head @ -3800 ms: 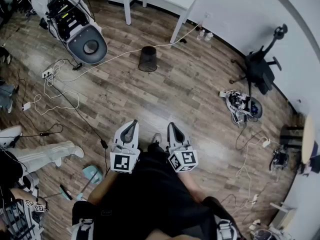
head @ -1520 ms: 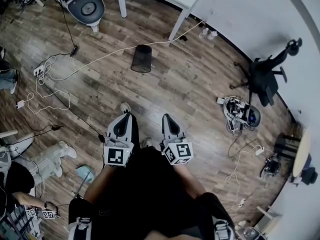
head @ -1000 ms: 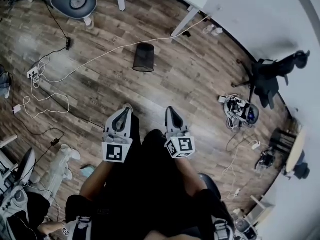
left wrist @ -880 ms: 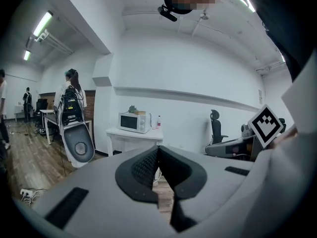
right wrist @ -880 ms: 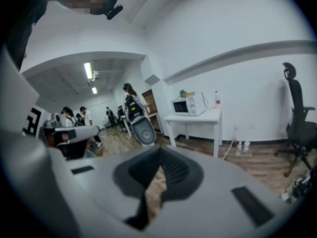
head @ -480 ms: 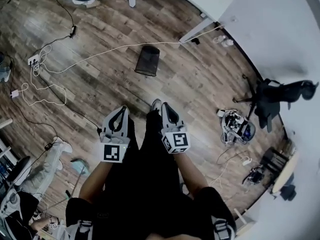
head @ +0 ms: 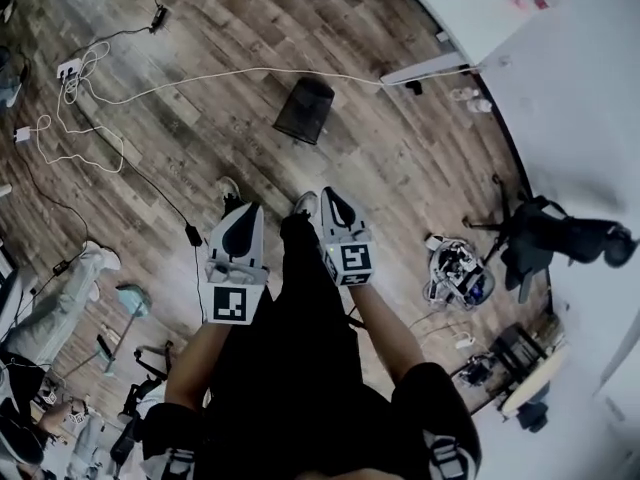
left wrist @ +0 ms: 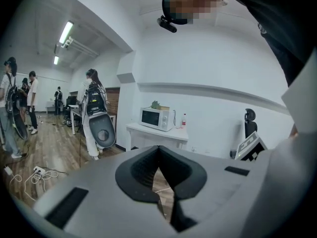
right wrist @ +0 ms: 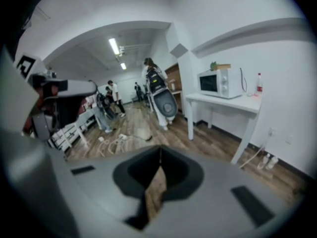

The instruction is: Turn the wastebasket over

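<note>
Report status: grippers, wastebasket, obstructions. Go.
Left gripper and right gripper shut, empty. Wastebasket on the floor ahead, untouched. White cable runs just beyond it.

clear: brown wood-plank floor (head: 270, 163) is lying open ahead of me up to black mesh wastebasket (head: 305, 110) | blocking: white cable (head: 250, 69) trailing behind it; white table leg (head: 430, 68) standing right; black cord (head: 193, 234) running left
</note>
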Action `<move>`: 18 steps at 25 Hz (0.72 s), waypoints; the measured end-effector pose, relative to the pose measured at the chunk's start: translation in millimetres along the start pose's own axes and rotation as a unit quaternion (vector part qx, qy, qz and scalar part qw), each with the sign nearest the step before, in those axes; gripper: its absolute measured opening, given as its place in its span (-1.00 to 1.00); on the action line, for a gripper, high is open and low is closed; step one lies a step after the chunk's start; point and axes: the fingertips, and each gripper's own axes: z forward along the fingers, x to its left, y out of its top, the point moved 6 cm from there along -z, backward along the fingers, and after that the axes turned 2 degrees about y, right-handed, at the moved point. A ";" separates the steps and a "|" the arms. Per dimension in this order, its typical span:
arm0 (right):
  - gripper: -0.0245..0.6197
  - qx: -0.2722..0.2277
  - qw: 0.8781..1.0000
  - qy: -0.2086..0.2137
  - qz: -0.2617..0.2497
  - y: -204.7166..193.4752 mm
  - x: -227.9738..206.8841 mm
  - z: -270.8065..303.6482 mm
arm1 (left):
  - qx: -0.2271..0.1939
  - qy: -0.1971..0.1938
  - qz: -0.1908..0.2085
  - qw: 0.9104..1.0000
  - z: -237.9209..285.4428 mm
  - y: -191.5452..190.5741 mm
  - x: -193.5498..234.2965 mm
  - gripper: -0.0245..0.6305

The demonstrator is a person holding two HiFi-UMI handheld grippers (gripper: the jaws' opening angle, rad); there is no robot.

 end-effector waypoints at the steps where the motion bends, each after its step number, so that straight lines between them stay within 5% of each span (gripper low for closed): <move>1: -0.82 0.008 1.000 0.001 -0.005 -6.0 -0.7 10.9 | 0.001 0.000 -0.004 1.000 6.1 -5.6 4.6 -0.82; 7: -0.82 0.048 0.998 -0.006 -0.029 -51.3 -8.1 77.1 | 0.009 -0.004 -0.042 0.999 41.7 -46.1 42.6 -0.82; 18: -0.81 0.136 0.987 -0.013 -0.080 -165.4 -31.1 191.5 | 0.024 -0.006 -0.042 0.999 84.0 -122.2 91.2 -0.82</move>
